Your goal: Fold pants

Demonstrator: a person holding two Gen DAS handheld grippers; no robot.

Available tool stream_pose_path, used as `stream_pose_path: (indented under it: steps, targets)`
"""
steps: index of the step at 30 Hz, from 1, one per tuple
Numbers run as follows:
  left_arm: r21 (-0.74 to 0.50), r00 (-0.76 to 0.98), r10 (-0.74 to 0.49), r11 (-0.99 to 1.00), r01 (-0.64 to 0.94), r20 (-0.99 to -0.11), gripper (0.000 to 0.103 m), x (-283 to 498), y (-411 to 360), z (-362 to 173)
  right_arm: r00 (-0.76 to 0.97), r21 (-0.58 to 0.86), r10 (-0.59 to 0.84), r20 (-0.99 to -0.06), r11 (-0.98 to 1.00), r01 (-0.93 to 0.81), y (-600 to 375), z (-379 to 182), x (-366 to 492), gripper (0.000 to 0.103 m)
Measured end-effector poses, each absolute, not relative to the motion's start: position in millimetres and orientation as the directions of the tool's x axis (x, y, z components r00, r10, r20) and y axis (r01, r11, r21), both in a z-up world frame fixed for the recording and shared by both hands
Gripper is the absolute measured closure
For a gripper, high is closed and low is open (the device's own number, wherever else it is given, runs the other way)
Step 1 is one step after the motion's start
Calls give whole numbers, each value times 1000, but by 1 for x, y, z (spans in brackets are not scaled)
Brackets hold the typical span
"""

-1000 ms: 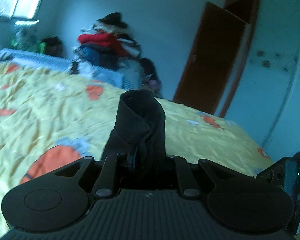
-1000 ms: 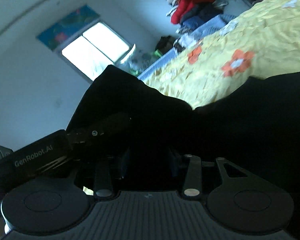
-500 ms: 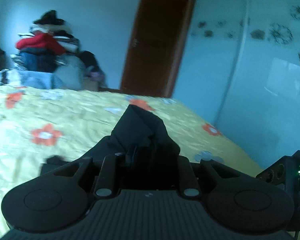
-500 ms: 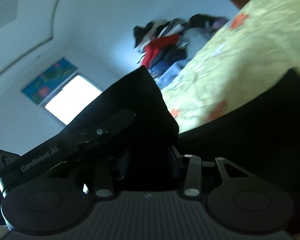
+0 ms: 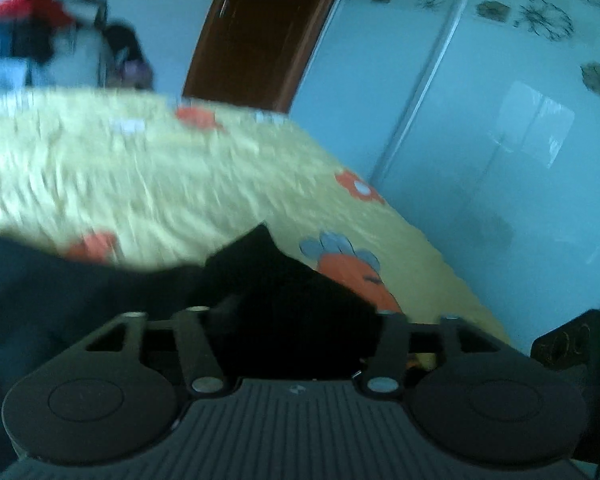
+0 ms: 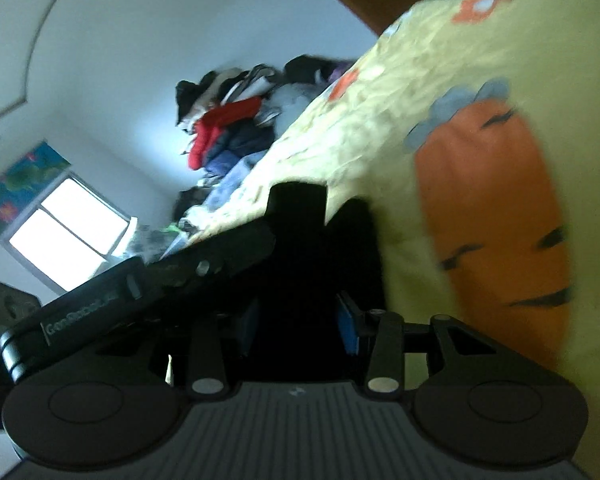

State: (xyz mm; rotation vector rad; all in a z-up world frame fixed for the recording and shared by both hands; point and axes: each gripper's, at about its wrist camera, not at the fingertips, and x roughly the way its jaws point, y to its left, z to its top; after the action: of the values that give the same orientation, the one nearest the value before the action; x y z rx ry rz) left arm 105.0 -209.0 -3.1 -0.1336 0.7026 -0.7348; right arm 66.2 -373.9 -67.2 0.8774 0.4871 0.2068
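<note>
The black pants (image 5: 284,300) lie low over the yellow bedspread (image 5: 148,188), stretching left across the left wrist view. My left gripper (image 5: 296,320) stands wide, its fingers buried in the dark cloth, which fills the gap between them. In the right wrist view the pants (image 6: 300,264) bunch between the blue pads (image 6: 348,320) of my right gripper (image 6: 296,320), which also stands wide. The left gripper's body (image 6: 148,292) crosses that view at the left, close beside mine. Both views are blurred by motion.
The bedspread has orange flower and carrot prints (image 6: 496,216). A heap of clothes (image 6: 228,128) sits past the bed's far end. A brown door (image 5: 264,28) and a pale wardrobe (image 5: 500,128) stand at the right. A window (image 6: 64,236) is at the left.
Both grippers have swung down toward the bed and right with the pants. Their jaws have spread wider than before; the raised cloth peak has dropped low.
</note>
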Motion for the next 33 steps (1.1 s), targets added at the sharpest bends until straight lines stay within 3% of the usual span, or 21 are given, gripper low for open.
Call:
stream_pose_path:
  steps: [2,3,4,7,9,14,20,21,22,23,27,33]
  targets:
    - [-360,521,-670,733,577,-529,31,103,-203,0,890,748,315,-329,662,42,-384,-62,55,52]
    - [-351,529,-674,730,587,-516,31,99,-198,4,903,739,282,-326,671,57,-390,-60,51,39]
    - [-346,536,-681,723,598,-498,30,97,-193,8,918,726,232,-322,683,82,-398,-57,44,33]
    - [-355,550,-706,703,616,-446,21,96,-170,21,936,667,101,-337,727,162,-409,-48,35,33]
    - [-323,605,-664,745,584,-439,15,103,-151,26,937,606,88,-338,782,146,-404,-36,36,33]
    - [-142,740,-383,918,370,-552,17,144,-109,19,917,519,232,-324,854,-32,-371,-19,70,33]
    - [-43,746,-252,957,288,-617,18,176,-88,1,852,561,352,-387,823,-84,-354,-32,133,34]
    - [-20,753,-237,958,285,-614,18,177,-89,-1,846,574,360,-393,815,-80,-355,-35,138,44]
    - [-1,758,-225,959,284,-613,18,180,-91,-2,838,575,375,-397,813,-91,-355,-37,142,63]
    - [15,757,-216,958,286,-617,18,182,-91,-4,829,565,377,-412,820,-92,-356,-40,147,70]
    - [74,751,-165,959,273,-640,19,195,-96,-16,832,426,291,-472,902,-74,-346,-36,144,83]
    - [60,728,-126,973,224,-674,18,212,-96,-35,824,312,220,-522,948,-55,-341,-39,147,83]
